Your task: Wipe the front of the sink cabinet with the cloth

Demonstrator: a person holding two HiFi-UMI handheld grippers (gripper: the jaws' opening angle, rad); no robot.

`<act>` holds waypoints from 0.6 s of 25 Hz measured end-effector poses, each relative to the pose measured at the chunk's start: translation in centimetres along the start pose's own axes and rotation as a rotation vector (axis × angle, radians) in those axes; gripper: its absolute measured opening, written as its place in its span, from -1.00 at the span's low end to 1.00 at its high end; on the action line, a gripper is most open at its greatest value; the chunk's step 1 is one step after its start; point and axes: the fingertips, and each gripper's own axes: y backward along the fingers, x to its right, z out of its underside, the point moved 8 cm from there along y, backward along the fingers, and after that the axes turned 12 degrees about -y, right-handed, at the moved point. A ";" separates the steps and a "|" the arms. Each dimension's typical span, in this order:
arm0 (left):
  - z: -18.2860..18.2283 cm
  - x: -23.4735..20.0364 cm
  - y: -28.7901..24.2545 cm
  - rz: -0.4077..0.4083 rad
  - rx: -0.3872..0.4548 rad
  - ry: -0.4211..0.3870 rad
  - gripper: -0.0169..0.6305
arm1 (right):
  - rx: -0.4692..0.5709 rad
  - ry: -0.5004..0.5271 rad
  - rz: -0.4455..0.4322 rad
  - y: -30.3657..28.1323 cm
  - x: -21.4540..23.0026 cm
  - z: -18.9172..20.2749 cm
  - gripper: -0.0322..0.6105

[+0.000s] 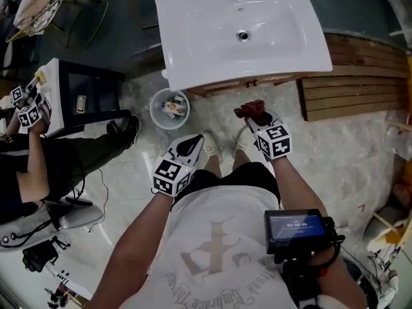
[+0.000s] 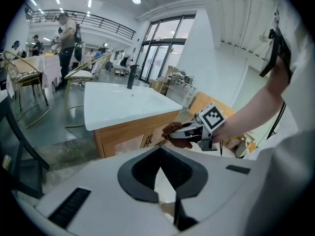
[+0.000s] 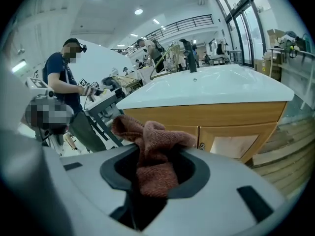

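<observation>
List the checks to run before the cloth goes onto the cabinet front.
1. Grip on the cloth: ok. The right gripper has its jaws shut on the bunched fabric.
2. The left gripper out of the way: ok. It is held low and back, jaws together, nothing between them.
3. The cabinet front unobstructed: ok. Its doors are shut and nothing stands before them.
4. Fabric touching the wood: not ok. The two are apart.
5. Fabric damp: cannot tell.

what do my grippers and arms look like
The left gripper and right gripper are white moulded shells with black-lined jaws, each carrying a cube of black-and-white square markers. Forearms are uncovered; a white printed t-shirt is worn.
</observation>
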 end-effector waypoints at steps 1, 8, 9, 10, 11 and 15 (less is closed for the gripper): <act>0.1 0.2 0.0 -0.004 -0.002 0.007 -0.92 | 0.000 -0.003 0.005 -0.4 0.4 -0.3 -0.47; 0.8 0.8 0.3 -0.030 -0.004 0.041 -0.92 | 0.015 -0.056 0.103 -3.3 3.6 -2.4 -0.47; 0.8 0.8 0.4 -0.035 -0.003 0.047 -0.92 | 0.017 -0.064 0.120 -3.6 4.0 -2.7 -0.47; 0.9 0.8 0.5 -0.040 -0.003 0.053 -0.92 | 0.019 -0.070 0.136 -3.9 4.4 -3.0 -0.47; 1.1 0.9 0.5 -0.044 -0.004 0.058 -0.92 | 0.021 -0.075 0.149 -4.2 4.7 -3.4 -0.47; 1.4 0.9 0.6 -0.054 -0.008 0.077 -0.92 | 0.023 -0.079 0.176 -5.1 5.7 -4.6 -0.47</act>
